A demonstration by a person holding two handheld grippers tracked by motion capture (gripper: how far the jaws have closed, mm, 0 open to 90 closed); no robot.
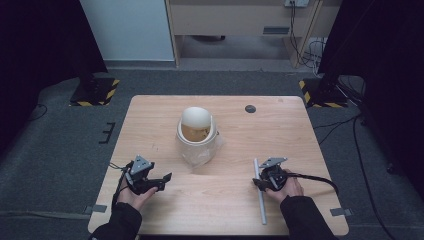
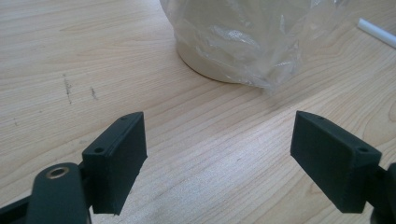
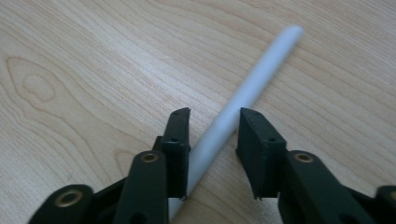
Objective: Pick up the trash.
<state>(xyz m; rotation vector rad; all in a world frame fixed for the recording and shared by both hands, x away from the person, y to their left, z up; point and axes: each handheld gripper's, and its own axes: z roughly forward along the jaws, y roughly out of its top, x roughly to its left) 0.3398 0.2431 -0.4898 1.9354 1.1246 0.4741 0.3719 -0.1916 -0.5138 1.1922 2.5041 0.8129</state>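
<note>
Right gripper: your jaws straddle the white straw, narrow, not yet clamped
Left gripper: wide, empty
Next: pinch straw, carry to bagged cup

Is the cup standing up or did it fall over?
Standing up. The cup sits on its base on the table, mouth facing up, with brownish stuff inside. Clear plastic wraps its lower part.

Dark sleeves cover both forearms; each black claw, left and right, carries a grey three-cornered plate, brass-ringed pivots, a black cable.
</note>
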